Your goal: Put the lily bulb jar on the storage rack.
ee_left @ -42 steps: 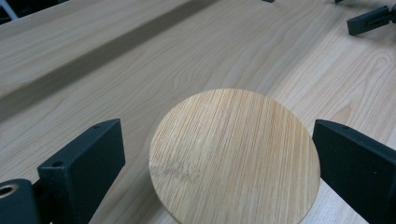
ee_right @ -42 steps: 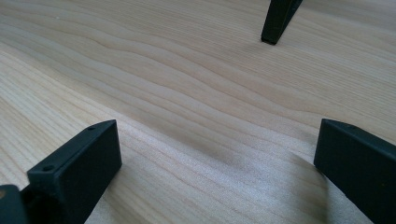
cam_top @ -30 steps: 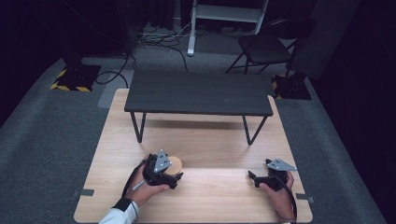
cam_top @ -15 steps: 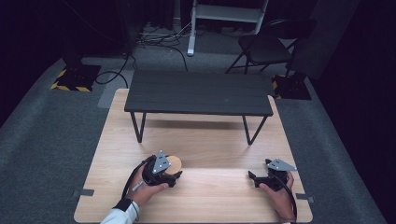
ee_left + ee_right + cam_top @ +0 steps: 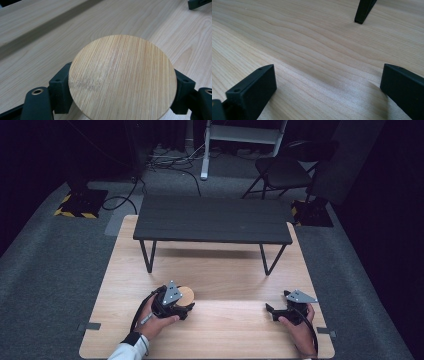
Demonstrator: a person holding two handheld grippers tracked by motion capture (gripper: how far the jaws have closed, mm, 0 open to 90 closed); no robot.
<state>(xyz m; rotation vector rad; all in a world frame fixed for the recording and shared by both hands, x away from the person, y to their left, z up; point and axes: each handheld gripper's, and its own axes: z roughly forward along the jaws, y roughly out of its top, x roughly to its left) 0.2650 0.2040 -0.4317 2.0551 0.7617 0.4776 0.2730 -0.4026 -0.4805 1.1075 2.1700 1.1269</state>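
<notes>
A round bamboo disc [image 5: 122, 77] with straight grain lies on the light wooden table [image 5: 225, 270] near its front left. My left gripper [image 5: 122, 83] is shut on it, one black jaw pressing each side of its rim. From above, the disc [image 5: 187, 294] peeks out beside the left gripper [image 5: 184, 303], which a hand holds low over the table. My right gripper [image 5: 328, 75] stands open just above bare wood with nothing between its jaws. In the high view the right gripper [image 5: 272, 310] rests at the front right, pointing left.
A low black bench [image 5: 215, 219] stands across the far half of the table; one of its legs [image 5: 363, 11] rises ahead of the right gripper. Bare wood separates the two grippers. A dark chair [image 5: 285, 170] and cables lie on the floor beyond.
</notes>
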